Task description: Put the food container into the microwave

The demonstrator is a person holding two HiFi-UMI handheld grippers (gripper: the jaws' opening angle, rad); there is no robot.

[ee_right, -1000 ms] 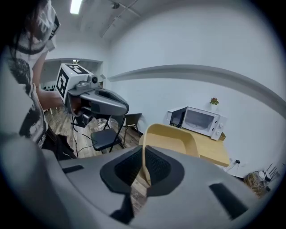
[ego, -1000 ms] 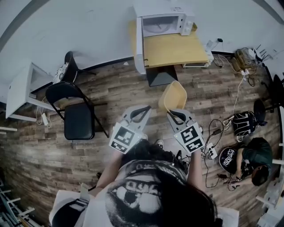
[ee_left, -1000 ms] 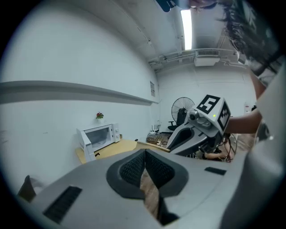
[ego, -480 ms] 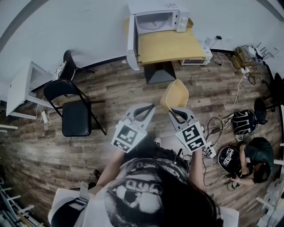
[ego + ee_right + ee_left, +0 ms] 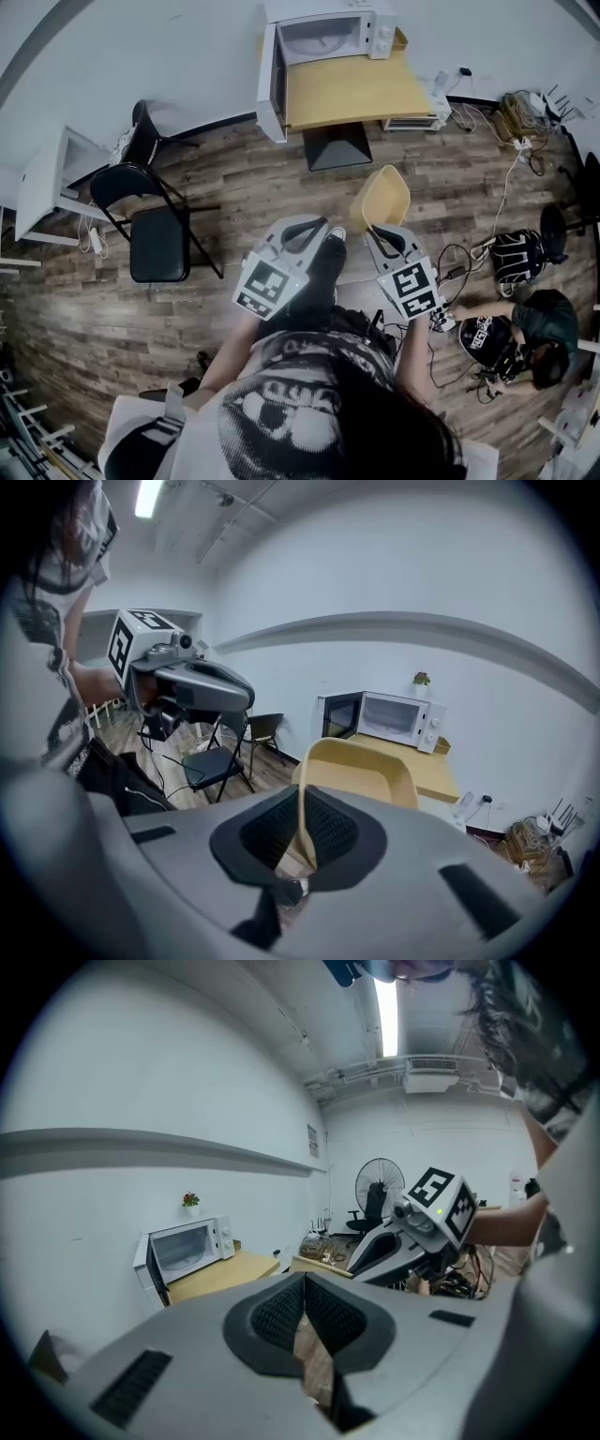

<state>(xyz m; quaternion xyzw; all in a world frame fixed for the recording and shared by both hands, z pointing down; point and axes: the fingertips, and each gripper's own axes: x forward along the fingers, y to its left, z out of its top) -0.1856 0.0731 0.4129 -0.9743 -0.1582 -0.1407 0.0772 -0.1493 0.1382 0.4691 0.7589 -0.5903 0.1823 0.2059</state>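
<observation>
R gripper [image 5: 379, 231]: jaws are clamping the near wall of the pale yellow plastic food container [image 5: 381, 197], thin wall pinched betw. the ribbed pads. Tub is sticking out ahead of the tips, centre-right of head view.

L gripper [image 5: 314, 227]: jaws are sitting together w/ nothing betw. them, beside R gripper and apart from the tub.

Key relation: white microwave [image 5: 328, 36] is lying ahead at top centre, well apart from the tub. Its door [image 5: 267, 80] is hanging open at frame-left, cavity facing me. It's standing at the back of a light wooden table [image 5: 361, 89]. Tub's long axis is pointing roughly toward it, I'm judging.

Room: bare plank floor [image 5: 234, 187] in betw.; black folding chair [image 5: 155, 239] at left and floor cables [image 5: 459, 262] at right are both off the line. Edges I'm watching: table front, door edge.
</observation>
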